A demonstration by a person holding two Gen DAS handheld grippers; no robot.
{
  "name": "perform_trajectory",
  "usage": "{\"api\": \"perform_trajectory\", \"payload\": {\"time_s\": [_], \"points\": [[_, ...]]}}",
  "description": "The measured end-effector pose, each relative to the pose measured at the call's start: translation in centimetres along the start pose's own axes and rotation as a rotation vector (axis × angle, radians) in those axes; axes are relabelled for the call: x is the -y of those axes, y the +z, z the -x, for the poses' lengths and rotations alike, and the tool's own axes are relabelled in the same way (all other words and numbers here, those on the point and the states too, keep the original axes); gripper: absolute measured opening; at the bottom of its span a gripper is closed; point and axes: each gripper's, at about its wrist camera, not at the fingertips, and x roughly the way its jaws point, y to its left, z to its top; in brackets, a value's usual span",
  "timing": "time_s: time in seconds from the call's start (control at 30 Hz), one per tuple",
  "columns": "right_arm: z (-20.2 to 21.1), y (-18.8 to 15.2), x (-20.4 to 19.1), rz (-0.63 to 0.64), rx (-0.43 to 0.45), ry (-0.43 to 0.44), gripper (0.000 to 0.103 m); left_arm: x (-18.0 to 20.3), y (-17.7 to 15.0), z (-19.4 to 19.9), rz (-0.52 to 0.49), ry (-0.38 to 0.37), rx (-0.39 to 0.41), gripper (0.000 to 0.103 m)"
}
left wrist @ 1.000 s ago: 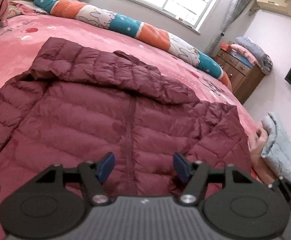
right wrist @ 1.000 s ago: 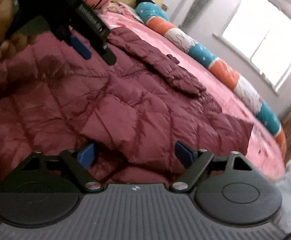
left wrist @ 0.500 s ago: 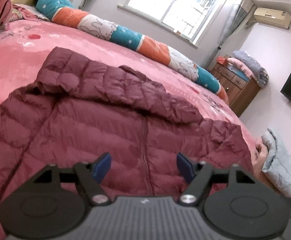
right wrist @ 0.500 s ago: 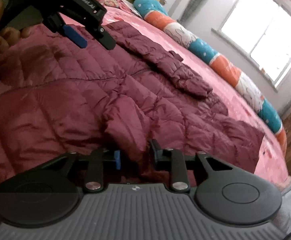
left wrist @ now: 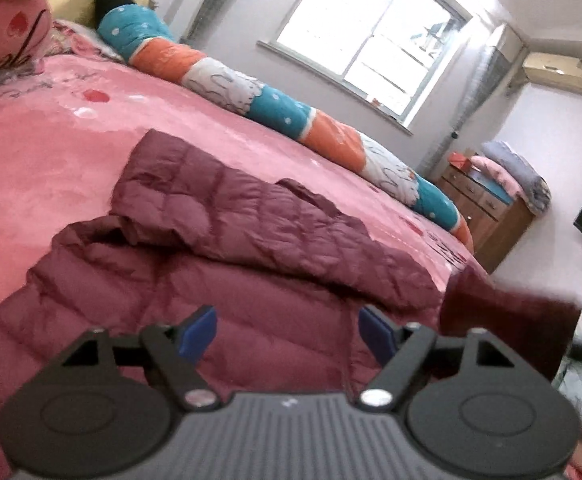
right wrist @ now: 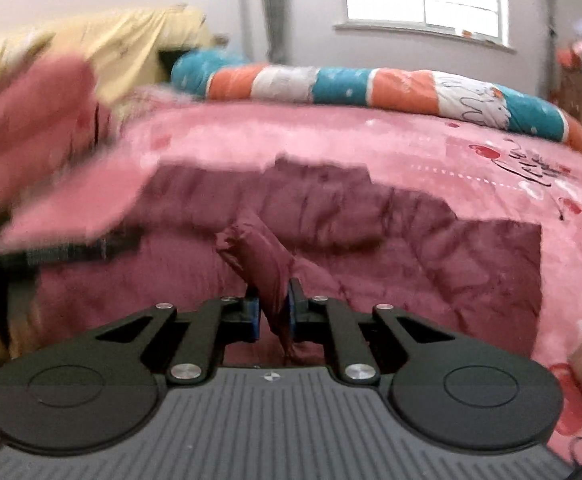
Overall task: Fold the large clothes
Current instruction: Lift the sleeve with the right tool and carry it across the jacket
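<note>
Right tongs [right wrist: 273, 307], which a second before had stood wide apart over the near hem, were now clenched on a pinched ridge of the maroon down jacket [right wrist: 331, 236], and that fold rose clear of the fabric around it. The jacket lay spread on the pink bed [right wrist: 371, 140], hood [left wrist: 219, 200] toward the far side, near the long striped bolster [left wrist: 275, 108]. Left tongs [left wrist: 287, 330] hovered above the middle of the jacket's body, their jaws opening, nothing between them. In the left view a blurred maroon flap [left wrist: 507, 320] hung raised at the right edge. Judged from this, the first fold had begun: one side was gripped and lifting, while the left tongs had not yet taken hold
</note>
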Motion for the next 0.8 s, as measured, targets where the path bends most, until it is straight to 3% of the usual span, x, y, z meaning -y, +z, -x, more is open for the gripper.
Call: {"api": "perform_trajectory", "payload": {"time_s": [0.2, 0.43, 0.67, 0.8], "points": [[-2.3, 6.9, 1.6, -0.202, 0.114, 0.092, 0.015, -0.9, 0.4, -0.7, 0.005, -0.002, -0.021, 0.079], [-6.4, 13.2, 1.4, -0.257, 0.214, 0.140, 0.015, -1.5, 1.5, -0.8, -0.022, 0.013, -0.002, 0.082], [-12.2, 15.5, -1.3, -0.228, 0.241, 0.205, 0.015, -4.6, 3.0, 0.0, 0.116, 0.068, 0.060, 0.082], [-16.1, 15.2, -3.1, -0.226, 0.205, 0.262, 0.015, -6.8, 4.0, 0.8, 0.221, 0.102, 0.111, 0.082]]}}
